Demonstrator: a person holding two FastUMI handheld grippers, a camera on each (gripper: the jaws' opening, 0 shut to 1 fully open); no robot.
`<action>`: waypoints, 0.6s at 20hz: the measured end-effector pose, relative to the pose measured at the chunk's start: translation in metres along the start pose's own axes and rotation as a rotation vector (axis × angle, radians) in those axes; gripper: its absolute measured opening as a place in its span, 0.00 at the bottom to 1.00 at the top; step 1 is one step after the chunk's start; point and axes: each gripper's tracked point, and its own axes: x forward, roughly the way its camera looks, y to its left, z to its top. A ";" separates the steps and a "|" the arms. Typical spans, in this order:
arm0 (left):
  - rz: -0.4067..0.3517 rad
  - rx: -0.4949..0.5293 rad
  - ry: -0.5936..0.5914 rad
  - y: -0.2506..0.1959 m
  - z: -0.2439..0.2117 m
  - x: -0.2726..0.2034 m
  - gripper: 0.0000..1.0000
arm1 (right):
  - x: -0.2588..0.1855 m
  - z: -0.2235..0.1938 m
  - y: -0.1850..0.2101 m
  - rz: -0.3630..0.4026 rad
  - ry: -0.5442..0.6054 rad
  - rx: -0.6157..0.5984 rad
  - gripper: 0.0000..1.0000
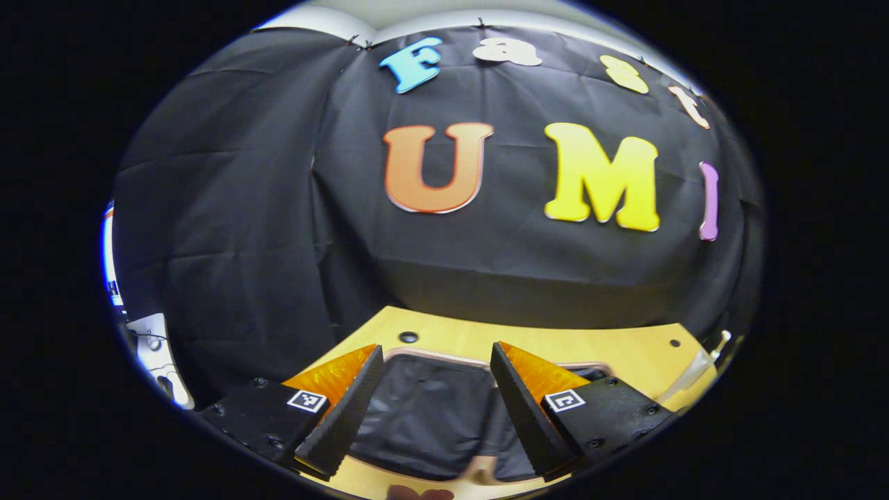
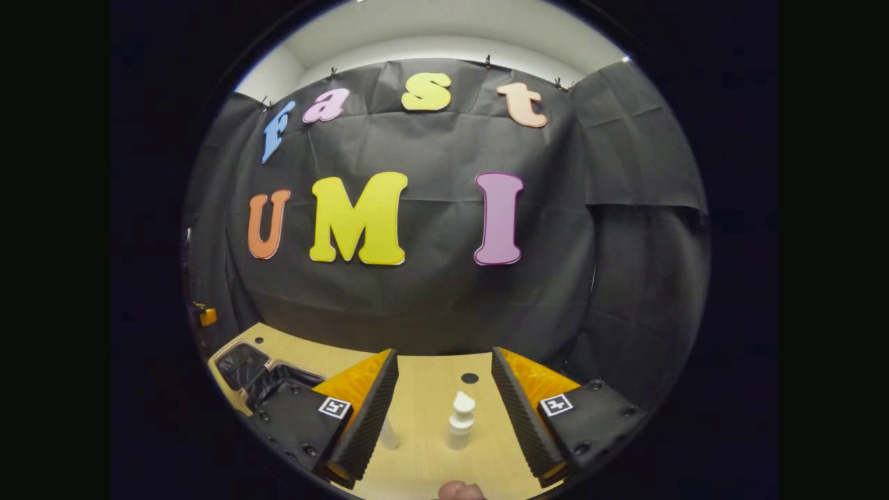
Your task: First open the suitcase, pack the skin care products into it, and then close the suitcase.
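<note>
While the right tool (image 2: 444,406) gapes, a pump bottle (image 2: 460,420) stands between.

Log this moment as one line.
suitcase: open, black lining showing | pump bottle: upright on table, unpacked | left hand-held gripper: open over suitcase | right hand-held gripper: open, facing bottle

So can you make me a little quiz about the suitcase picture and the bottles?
1. True or false: the suitcase is already open.
2. What stands between the right gripper's fingers, farther off on the table? A) a cup B) a white pump bottle C) a shoe
3. Fill in: the left gripper hovers over the suitcase with its jaws ____.

Key: 1 true. 2 B. 3 open.
</note>
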 end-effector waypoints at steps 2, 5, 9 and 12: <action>-0.062 -0.013 -0.011 -0.059 0.003 -0.019 0.98 | -0.001 -0.007 -0.015 0.003 0.003 0.007 0.80; -0.147 0.047 -0.026 -0.140 -0.001 -0.041 0.98 | -0.002 -0.020 -0.043 -0.007 0.017 0.007 0.80; -0.291 0.067 0.032 -0.233 -0.041 -0.058 0.98 | -0.002 -0.037 -0.075 -0.016 0.056 0.009 0.80; -0.377 0.061 0.095 -0.288 -0.082 -0.068 0.98 | -0.005 -0.049 -0.094 -0.018 0.082 -0.006 0.80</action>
